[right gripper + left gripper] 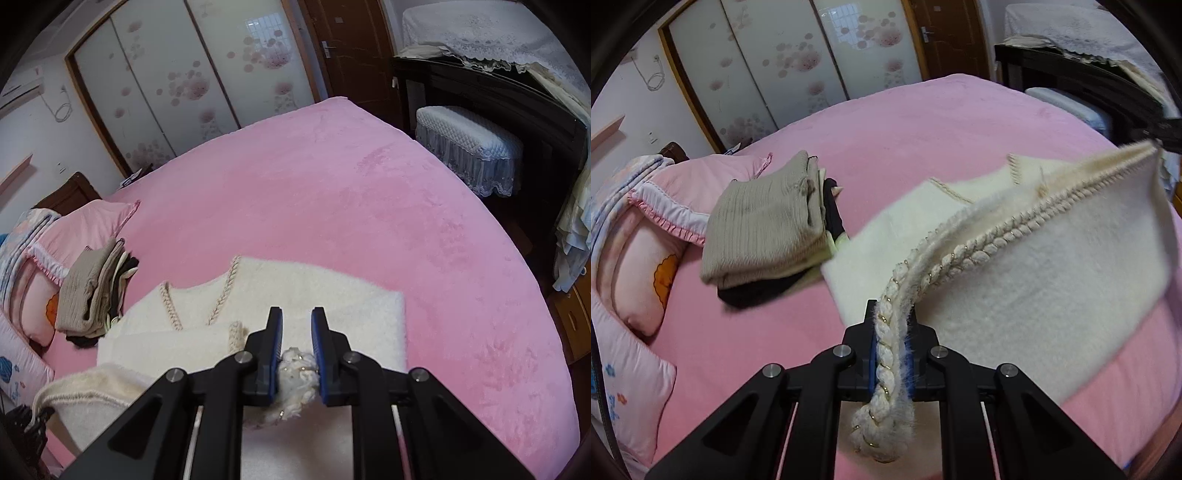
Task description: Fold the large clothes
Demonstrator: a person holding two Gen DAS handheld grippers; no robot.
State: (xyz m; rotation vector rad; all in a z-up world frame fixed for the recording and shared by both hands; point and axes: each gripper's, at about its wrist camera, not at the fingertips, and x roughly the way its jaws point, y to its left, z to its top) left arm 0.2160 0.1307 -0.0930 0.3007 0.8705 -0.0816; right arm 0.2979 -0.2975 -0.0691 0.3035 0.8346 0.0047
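Observation:
A fluffy cream knitted garment [1027, 266] with a braided rope trim lies partly folded on the pink bed [923, 125]. My left gripper [892, 314] is shut on the braided trim [886, 354], and the edge runs up and right, lifted off the bed. In the right wrist view the same cream garment [288, 295] lies flat with its V-neck trim showing. My right gripper [296, 317] is shut on a bunched piece of the garment's trimmed edge [298, 373], deep between the pads. At the lower left a lifted part of the garment [88, 398] hangs.
A stack of folded clothes [764, 225], beige on top and dark below, sits left of the garment, also the stack [92, 291]. Pink pillows [646, 258] lie at the left. A dark desk and a padded stool [469, 147] stand beyond the bed's right edge.

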